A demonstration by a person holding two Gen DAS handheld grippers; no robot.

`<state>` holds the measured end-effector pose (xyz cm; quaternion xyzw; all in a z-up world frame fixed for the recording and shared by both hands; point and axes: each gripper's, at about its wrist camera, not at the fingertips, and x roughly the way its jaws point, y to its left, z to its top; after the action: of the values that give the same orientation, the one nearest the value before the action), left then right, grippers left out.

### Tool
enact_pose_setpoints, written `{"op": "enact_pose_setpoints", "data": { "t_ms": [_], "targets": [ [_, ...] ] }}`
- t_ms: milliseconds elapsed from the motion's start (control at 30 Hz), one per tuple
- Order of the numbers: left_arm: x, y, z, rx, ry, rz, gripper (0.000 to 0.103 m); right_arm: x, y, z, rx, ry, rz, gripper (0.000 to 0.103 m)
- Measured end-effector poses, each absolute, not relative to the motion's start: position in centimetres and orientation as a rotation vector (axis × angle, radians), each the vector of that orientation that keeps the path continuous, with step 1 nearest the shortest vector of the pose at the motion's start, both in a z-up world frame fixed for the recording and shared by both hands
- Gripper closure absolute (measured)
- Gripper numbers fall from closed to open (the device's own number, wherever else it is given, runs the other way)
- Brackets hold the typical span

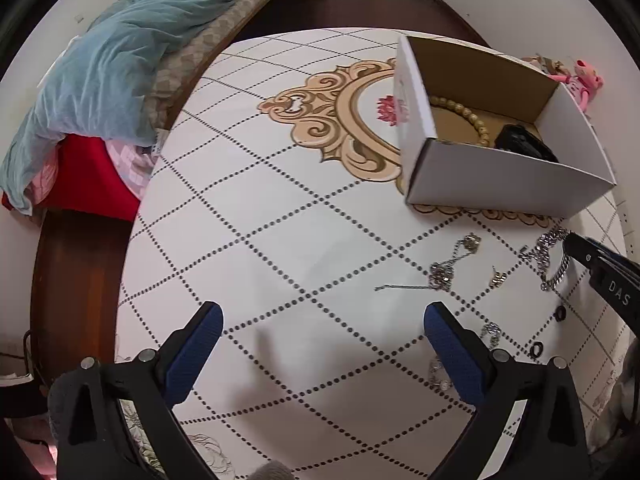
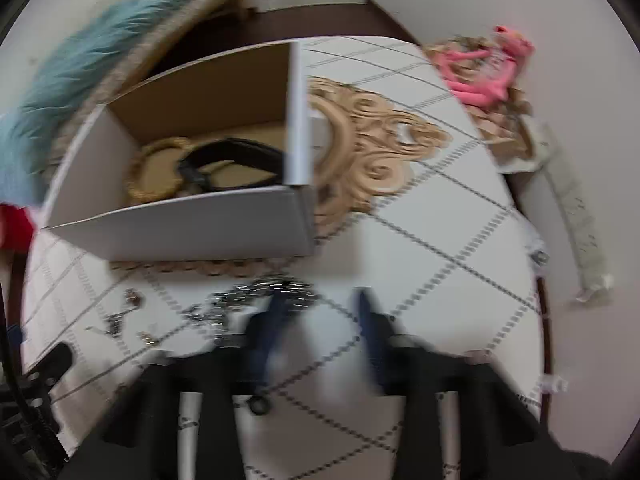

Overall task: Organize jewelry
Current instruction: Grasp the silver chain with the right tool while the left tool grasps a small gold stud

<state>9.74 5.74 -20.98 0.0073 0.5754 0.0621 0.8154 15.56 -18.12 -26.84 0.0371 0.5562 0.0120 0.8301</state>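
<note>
A white cardboard box (image 1: 500, 178) stands on the patterned table (image 1: 280, 240); it holds a beige bead bracelet (image 1: 468, 118) and a black band (image 1: 524, 140). The box (image 2: 192, 228), beads (image 2: 154, 172) and band (image 2: 236, 160) also show in the blurred right wrist view. Silver chains (image 1: 444, 272) and a chunky silver chain (image 1: 554, 256) lie loose in front of the box. My left gripper (image 1: 322, 320) is open and empty over bare table. My right gripper (image 2: 320, 308) is open, its left finger beside the chunky chain (image 2: 276, 288).
Small black rings (image 1: 538, 348) and an earring (image 1: 498, 278) lie near the table's right edge. A blue quilt (image 1: 100, 80) covers the bed at the left. A pink plush toy (image 2: 484, 72) sits at the far right of the table.
</note>
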Motion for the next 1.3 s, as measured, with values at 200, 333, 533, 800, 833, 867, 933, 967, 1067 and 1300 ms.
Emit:
{"op": "enact_pose_setpoints", "data": {
  "t_ms": [200, 333, 533, 800, 833, 867, 933, 967, 1067, 1300],
  "targets": [
    [7.7, 5.1, -20.8, 0.031, 1.224, 0.079, 0.001, 13.5, -19.2, -25.1, 0.099, 1.178, 0.053, 0.102],
    [7.3, 3.9, -21.1, 0.0, 1.233, 0.012, 0.001, 10.6, -21.1, -23.7, 0.161, 1.155, 0.047, 0.102],
    [8.6, 0.1, -21.4, -0.031, 1.213, -0.081, 0.004, 7.7, -23.7, -24.0, 0.228, 1.162, -0.015, 0.102],
    [10.8, -2.8, -22.0, -0.015, 1.199, -0.098, 0.043, 7.9, -25.8, -25.5, 0.274, 1.165, -0.07, 0.102],
    [11.0, -3.1, -22.1, -0.008, 1.199, -0.1, 0.047, 8.0, -25.8, -25.6, 0.28, 1.167, -0.07, 0.102],
    [11.2, -3.3, -22.3, -0.004, 1.2, -0.105, 0.058, 8.0, -25.8, -25.6, 0.281, 1.167, -0.07, 0.102],
    [11.5, -3.5, -22.7, 0.002, 1.204, -0.11, 0.072, 8.1, -25.7, -25.8, 0.282, 1.167, -0.07, 0.102],
    [11.5, -3.6, -22.6, 0.011, 1.193, -0.11, 0.074, 8.1, -25.7, -25.8, 0.283, 1.167, -0.068, 0.102],
    [11.6, -3.8, -22.7, 0.012, 1.184, -0.118, 0.087, 8.3, -25.5, -25.7, 0.283, 1.166, -0.066, 0.102],
    [11.3, -3.6, -22.4, -0.007, 1.164, -0.134, 0.097, 8.4, -25.2, -25.0, 0.291, 1.152, -0.052, 0.102]
  ]
}}
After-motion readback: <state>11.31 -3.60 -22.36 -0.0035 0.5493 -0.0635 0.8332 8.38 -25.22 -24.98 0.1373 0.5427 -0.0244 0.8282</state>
